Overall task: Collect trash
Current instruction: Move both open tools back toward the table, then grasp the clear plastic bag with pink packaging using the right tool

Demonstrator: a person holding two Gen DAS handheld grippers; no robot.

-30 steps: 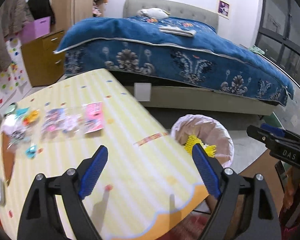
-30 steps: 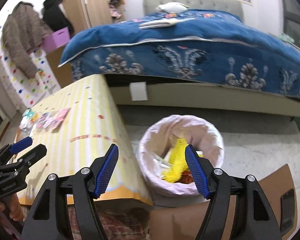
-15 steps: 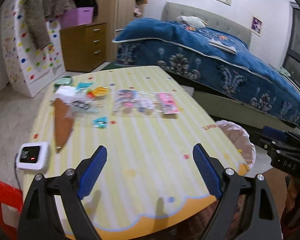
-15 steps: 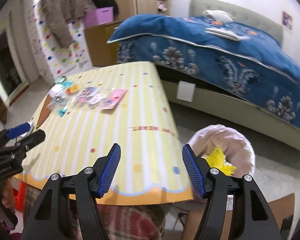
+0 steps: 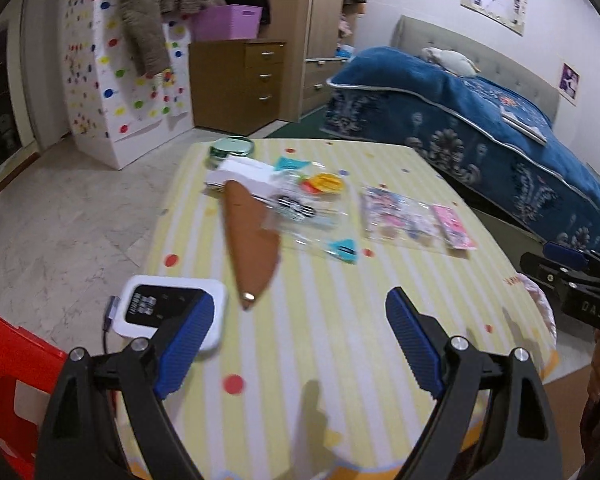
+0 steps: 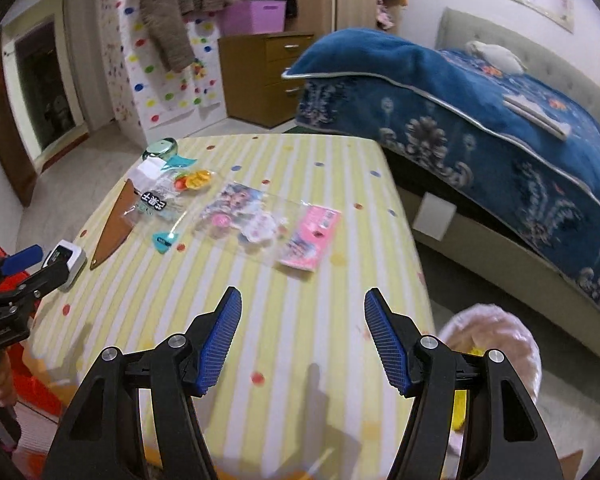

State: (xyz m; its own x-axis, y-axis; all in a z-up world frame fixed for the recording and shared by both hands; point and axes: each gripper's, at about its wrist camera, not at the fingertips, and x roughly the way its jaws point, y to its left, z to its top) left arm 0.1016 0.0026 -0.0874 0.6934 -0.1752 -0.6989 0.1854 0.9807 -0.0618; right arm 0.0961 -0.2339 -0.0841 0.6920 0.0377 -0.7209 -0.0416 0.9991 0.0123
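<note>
Both cameras ride above the near edge of the striped worktop (image 5: pixel 320 320), tilted down and facing the bed (image 6: pixel 480 120) — the left one nearer the white device (image 5: pixel 172 312), the right one nearer the bin (image 6: pixel 496 340). Both views share the wrappers (image 6: pixel 268 224) mid-worktop.

Even indoor light, soft gripper shadows on the striped table (image 5: pixel 340 320), motion blur across wrappers there, heavy fisheye bending with dark vignetted corners.

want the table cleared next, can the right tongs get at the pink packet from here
Probably yes: the pink packet lies flat ahead of the open right tongs, with only bare striped tablecloth between, and nothing is held.
</note>
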